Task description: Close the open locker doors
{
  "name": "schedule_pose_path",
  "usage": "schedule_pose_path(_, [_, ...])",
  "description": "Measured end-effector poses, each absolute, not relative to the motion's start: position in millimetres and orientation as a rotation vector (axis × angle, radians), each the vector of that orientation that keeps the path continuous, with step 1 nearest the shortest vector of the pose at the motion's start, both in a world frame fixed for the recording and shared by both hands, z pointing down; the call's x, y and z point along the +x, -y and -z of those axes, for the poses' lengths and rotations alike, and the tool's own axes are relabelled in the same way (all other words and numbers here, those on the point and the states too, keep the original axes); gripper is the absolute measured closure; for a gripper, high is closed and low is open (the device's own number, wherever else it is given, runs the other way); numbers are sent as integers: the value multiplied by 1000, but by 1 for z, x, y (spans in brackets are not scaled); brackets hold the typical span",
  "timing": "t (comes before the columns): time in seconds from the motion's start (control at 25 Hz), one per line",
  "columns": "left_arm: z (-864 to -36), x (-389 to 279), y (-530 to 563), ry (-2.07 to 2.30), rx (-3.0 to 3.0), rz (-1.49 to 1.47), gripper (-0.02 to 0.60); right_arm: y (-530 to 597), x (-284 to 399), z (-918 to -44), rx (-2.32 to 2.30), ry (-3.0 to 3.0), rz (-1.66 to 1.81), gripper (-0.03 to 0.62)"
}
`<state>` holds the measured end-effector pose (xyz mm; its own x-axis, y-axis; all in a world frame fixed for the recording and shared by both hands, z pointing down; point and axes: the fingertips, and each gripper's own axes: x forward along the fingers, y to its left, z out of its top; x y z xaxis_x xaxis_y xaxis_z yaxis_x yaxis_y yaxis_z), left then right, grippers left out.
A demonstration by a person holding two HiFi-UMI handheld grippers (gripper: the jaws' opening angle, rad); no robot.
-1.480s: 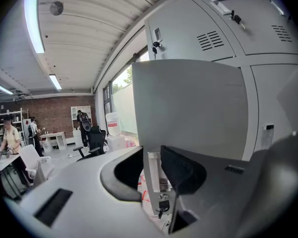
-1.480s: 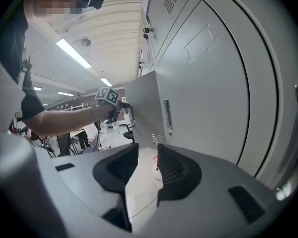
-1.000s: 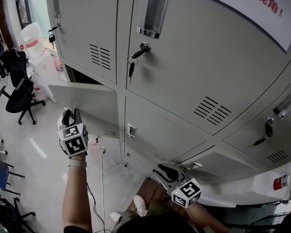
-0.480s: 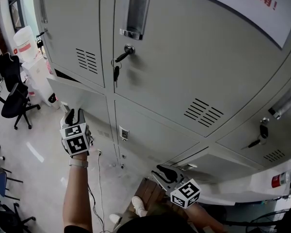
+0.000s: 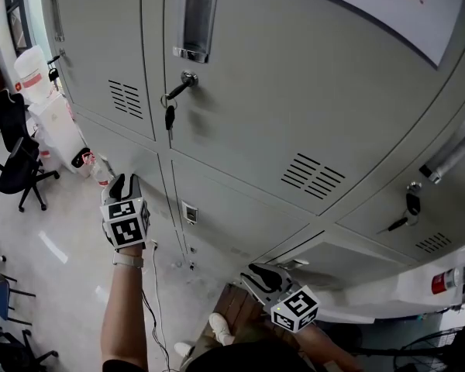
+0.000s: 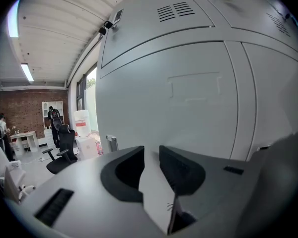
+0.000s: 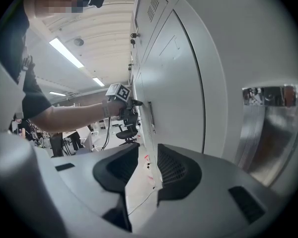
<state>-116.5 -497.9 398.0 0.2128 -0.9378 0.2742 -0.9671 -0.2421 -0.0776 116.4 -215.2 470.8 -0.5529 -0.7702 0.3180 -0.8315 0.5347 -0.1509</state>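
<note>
Standing at the far left of the head view are a black office chair [image 5: 19, 169] and a white water bottle [image 5: 27, 62] on the pale floor, beside the grey locker bank [image 5: 294, 91]. Next comes the left gripper [image 5: 125, 180], held out on a bare forearm with its jaw tips up against the lower-left locker door [image 5: 120, 149]. That door looks flush, or very nearly so, with the locker front; whether it has latched cannot be made out. In the left gripper view the left gripper [image 6: 151, 150] has its jaws closing, a narrow gap remaining and nothing between them, only the flat grey of the door [image 6: 188, 98] ahead. Up and to the right, a key [image 5: 170, 115] hangs from the lock of the tall upper door. Further right and low in the head view, the right gripper [image 5: 257, 272] is held near the person's body, just beside a pale bottom-right door [image 5: 356, 307] that stands out from the locker front with a dark gap above it. The right gripper view looks along the locker row: the right gripper [image 7: 148, 150] has its jaws apart and pinches nothing, floor showing through the gap, and a shiny recessed handle [image 7: 270, 123] lies close at the right. A red fire extinguisher [image 5: 442, 280] sits at the far right edge.
</note>
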Motion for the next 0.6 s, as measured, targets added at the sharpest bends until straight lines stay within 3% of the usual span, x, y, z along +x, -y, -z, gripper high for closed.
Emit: schedule_pose_path(0.6, [-393,-117,466,1775,2426,-423,485,199,105,-464,1345,2583,-403,465])
